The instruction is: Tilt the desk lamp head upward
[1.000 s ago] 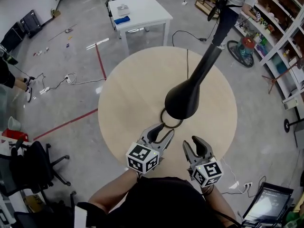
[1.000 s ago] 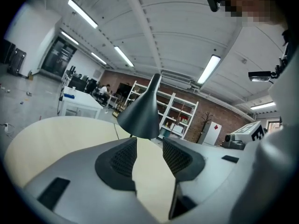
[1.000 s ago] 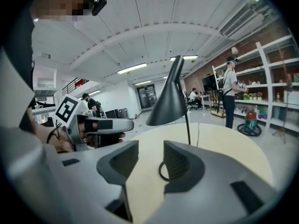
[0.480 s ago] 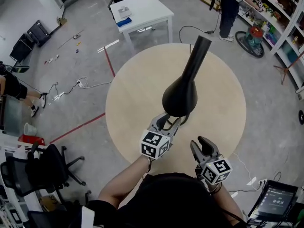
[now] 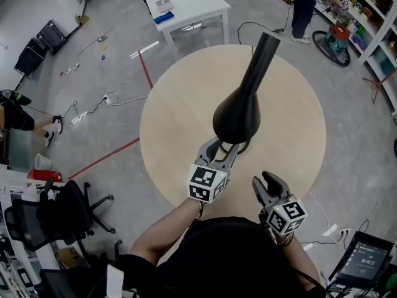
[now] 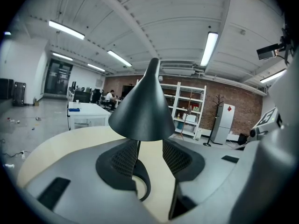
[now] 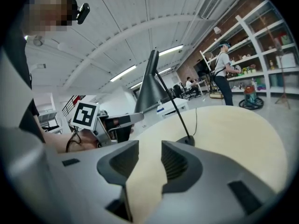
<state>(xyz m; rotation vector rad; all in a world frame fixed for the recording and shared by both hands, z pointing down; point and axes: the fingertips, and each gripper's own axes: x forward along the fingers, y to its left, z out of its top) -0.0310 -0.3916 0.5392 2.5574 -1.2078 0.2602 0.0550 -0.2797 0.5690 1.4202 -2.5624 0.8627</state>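
Note:
A black desk lamp stands on the round wooden table (image 5: 180,104). Its cone-shaped head (image 5: 236,117) points down, and its neck (image 5: 263,51) slants away toward the far edge. My left gripper (image 5: 222,146) is just under the rim of the head and stands open. In the left gripper view the head (image 6: 142,108) hangs over the jaws, the thin stem (image 6: 138,147) runs between them untouched, and the ring-shaped base (image 6: 142,183) lies below. My right gripper (image 5: 268,182) is open and empty at the table's near edge, right of the lamp. It sees the head (image 7: 150,85) and stem (image 7: 175,108).
A white table (image 5: 186,5) stands beyond the round one. A person (image 5: 304,5) is at the shelves (image 5: 372,17) at the back right. Red tape (image 5: 105,157) and cables cross the floor at left, with an office chair (image 5: 62,210) near it. A screen (image 5: 366,262) sits at bottom right.
My left gripper has moved forward, and its jaws now sit under the lamp head around the stem. The right gripper has stayed near the table's front edge.

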